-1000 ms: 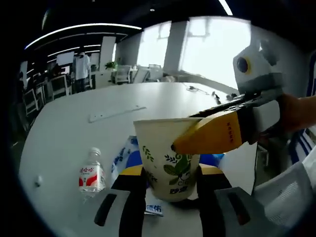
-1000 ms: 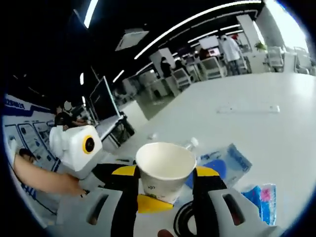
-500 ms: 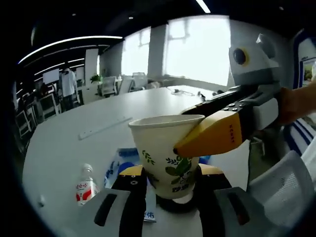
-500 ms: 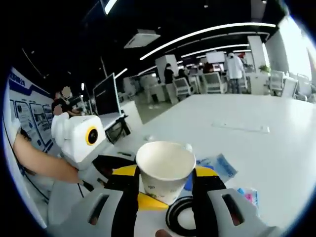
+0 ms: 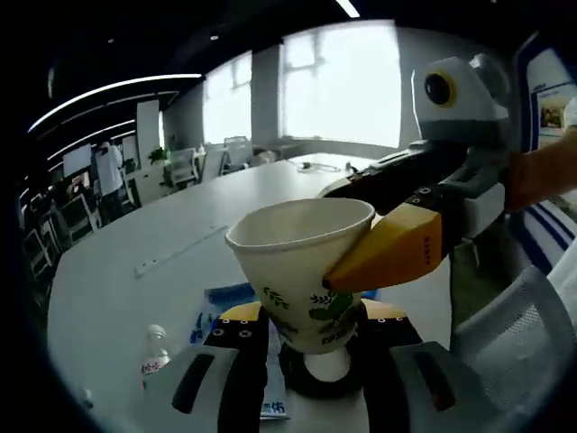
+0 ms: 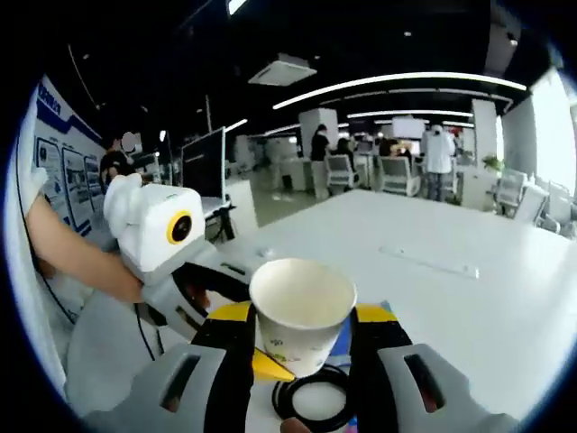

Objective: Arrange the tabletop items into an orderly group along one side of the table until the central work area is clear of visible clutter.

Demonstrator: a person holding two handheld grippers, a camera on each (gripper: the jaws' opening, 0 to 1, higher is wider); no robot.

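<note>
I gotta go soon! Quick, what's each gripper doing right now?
Left gripper: shut on the paper cup.
Right gripper: shut on the paper cup too, from the other side.

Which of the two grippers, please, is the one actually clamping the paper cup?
The right gripper holds the paper cup between its jaws; the left gripper merely has the cup in front of it.

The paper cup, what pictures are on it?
Green leaves on a cream paper cup, seen best in the left gripper view.
</note>
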